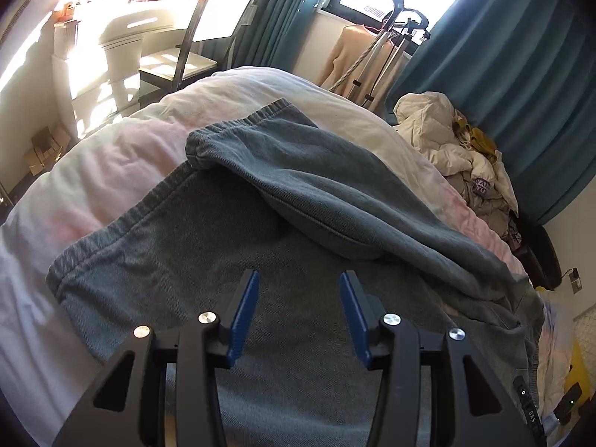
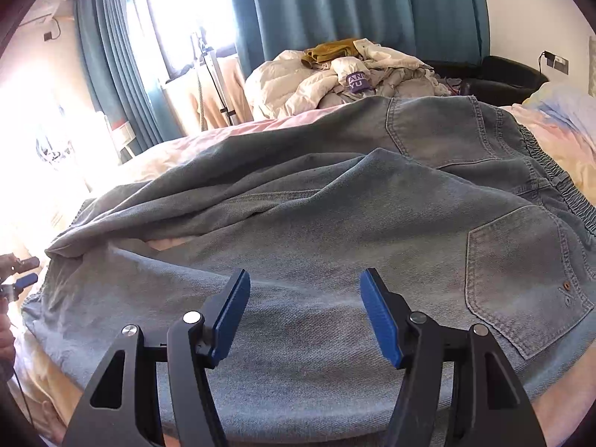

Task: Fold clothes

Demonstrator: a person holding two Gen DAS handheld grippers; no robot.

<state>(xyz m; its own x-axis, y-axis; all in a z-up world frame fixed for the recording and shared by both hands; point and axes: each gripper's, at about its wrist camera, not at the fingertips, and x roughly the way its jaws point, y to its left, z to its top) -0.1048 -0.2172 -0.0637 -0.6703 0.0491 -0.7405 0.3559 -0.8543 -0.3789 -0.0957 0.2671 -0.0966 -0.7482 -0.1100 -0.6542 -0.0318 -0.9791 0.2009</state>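
Left tool [image 1: 298, 279] gapes, angled down over jeans [image 1: 260, 231].

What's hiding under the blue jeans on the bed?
Under the jeans lies a pale pink and white quilt; a bit peeks through a gap between the legs. Whatever else is beneath the denim is covered, so I cannot tell.

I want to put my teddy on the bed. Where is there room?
Bare quilt lies past the jeans cuffs, toward the desk. The jeans fill the middle. The clothes pile by the curtains crowds the far side.
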